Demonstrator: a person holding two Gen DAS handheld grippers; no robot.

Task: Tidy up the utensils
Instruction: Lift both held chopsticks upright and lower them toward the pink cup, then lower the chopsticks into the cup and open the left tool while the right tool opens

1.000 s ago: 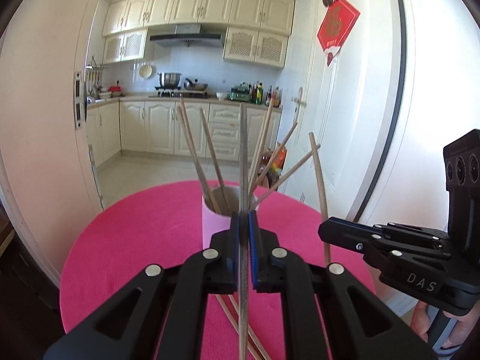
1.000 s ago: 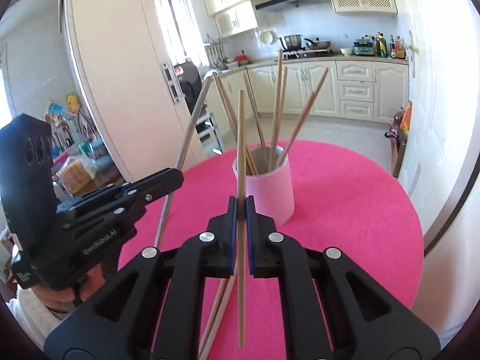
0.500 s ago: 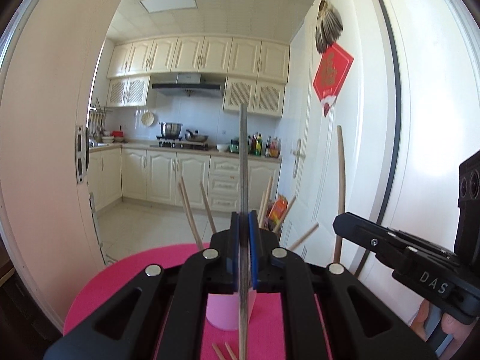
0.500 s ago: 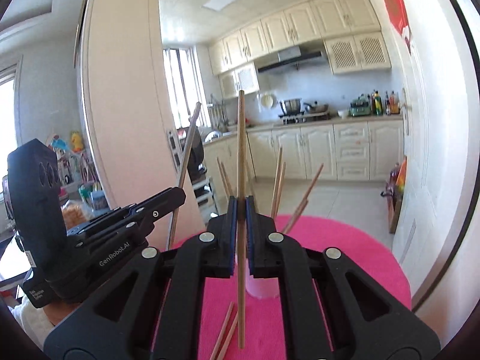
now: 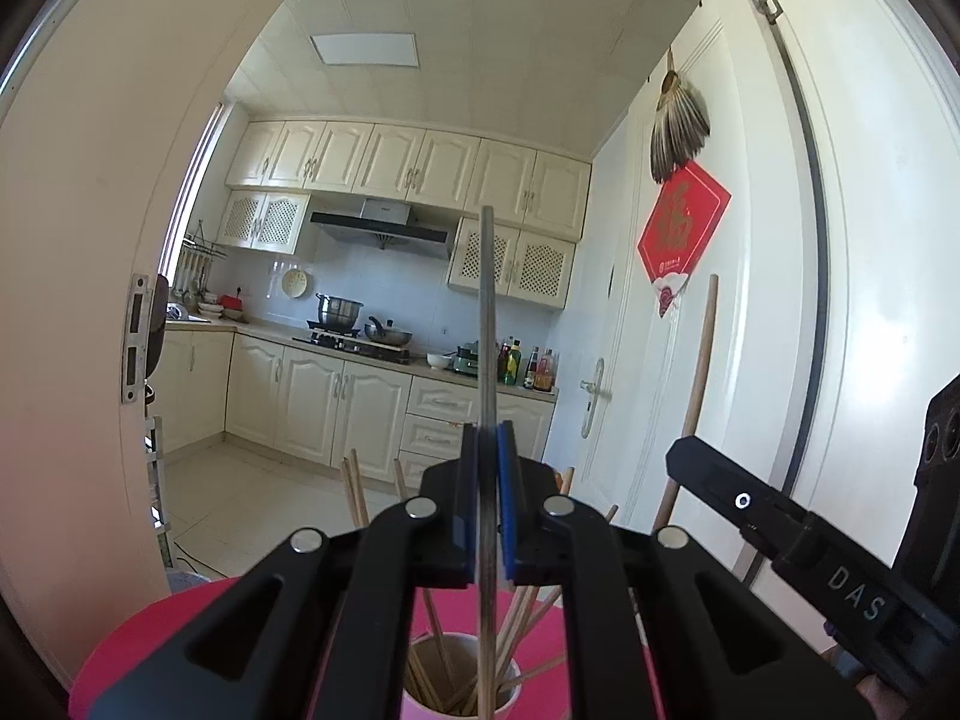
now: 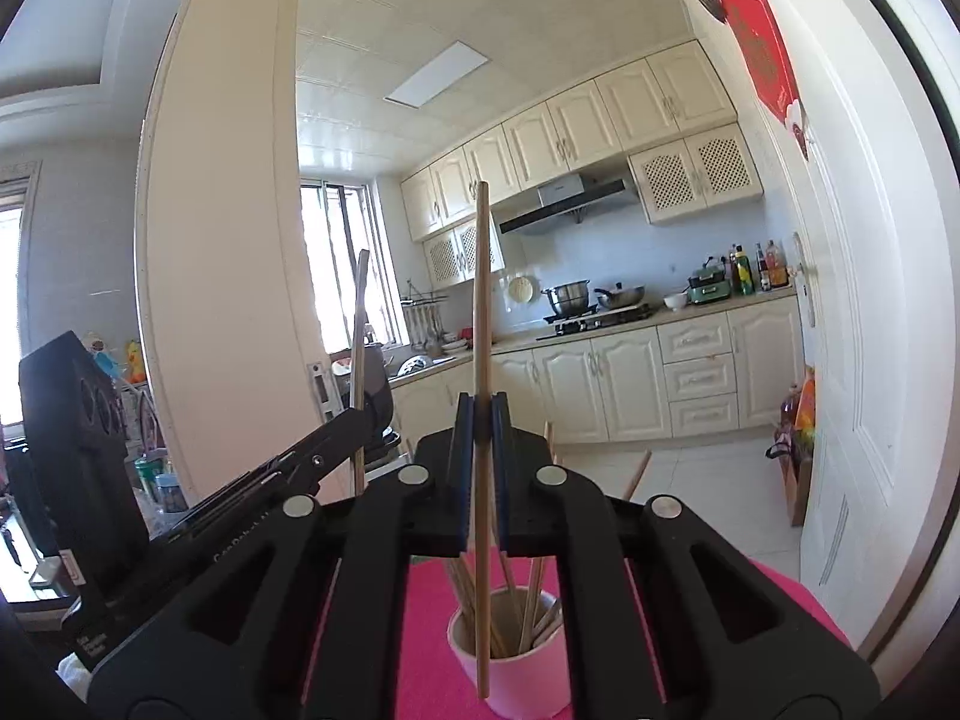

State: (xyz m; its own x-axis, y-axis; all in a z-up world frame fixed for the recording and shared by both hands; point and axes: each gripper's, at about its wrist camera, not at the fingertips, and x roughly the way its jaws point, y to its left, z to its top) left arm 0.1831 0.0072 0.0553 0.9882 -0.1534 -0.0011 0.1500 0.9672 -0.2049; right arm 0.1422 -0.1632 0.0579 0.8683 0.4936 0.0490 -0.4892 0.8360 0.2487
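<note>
Each gripper, left (image 5: 487, 501) and right (image 6: 482, 471), pinches one upright chopstick (image 5: 487, 324) mid-shaft at frame centre, above the cup (image 6: 528, 669) at bottom. Light, stiff, smooth sticks probably pivot; grip near the middle.

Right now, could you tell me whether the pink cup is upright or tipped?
Upright: the pink cup stands on the pink tablecloth, mouth up, chopsticks inside.

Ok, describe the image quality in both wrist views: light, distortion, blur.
Left wrist view: daylight, sharp kitchen; fisheye bends the white door; the grey chopstick in the left claw looks soft up close. Right wrist view: the window is overexposed, the door frame curves, dark vignette in the corners; the wooden chopstick in the right claw stays fairly crisp.
</note>
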